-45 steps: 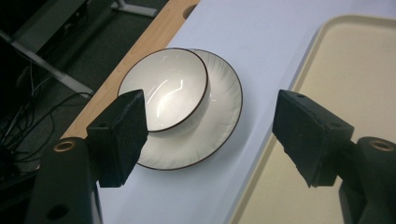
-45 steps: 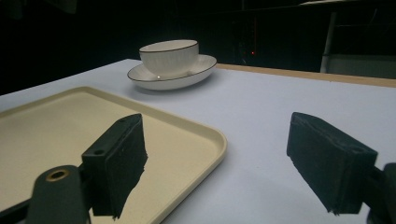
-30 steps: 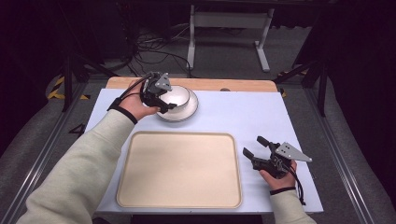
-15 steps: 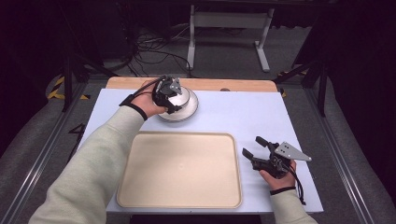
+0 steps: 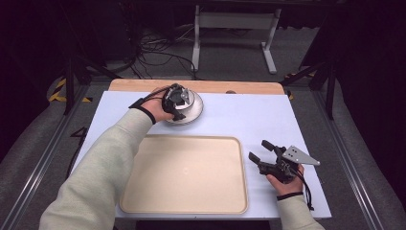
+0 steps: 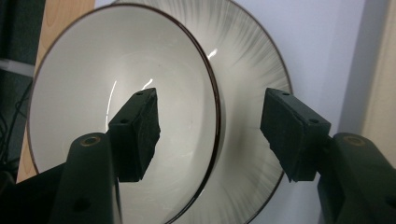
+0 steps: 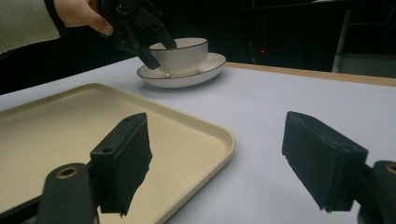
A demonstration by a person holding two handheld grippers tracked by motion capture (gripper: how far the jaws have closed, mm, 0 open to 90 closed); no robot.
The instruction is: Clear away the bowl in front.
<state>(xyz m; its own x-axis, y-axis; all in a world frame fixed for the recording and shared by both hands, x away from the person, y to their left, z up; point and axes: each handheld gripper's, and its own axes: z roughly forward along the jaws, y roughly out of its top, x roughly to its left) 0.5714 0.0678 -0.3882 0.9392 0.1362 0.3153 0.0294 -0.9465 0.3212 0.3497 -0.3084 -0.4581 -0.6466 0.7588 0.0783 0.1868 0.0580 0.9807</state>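
From the high view, the left gripper [image 5: 176,101] was over the bowl [image 5: 187,99], which sat on a plate [image 5: 194,113] at the far side of the table [image 5: 249,112], just beyond the tray [image 5: 184,175]; the right gripper [image 5: 266,155] rested well off to the side, right of the tray, jaws spread and nothing in them. In the left gripper view, the jaws were apart and straddled the bowl's [image 6: 116,70] rim, one pad inside, the other outside over the plate [image 6: 252,93], not pinching yet as far as I could tell. In the right gripper view, the bowl [image 7: 182,53] and plate [image 7: 187,77] were far ahead, past the tray [image 7: 70,126]. Looks like glazed ceramic to me: stiff, slick, chippable, kinda heavy for a rim pinch, so I'd grab the wall squarely and lift straight up.
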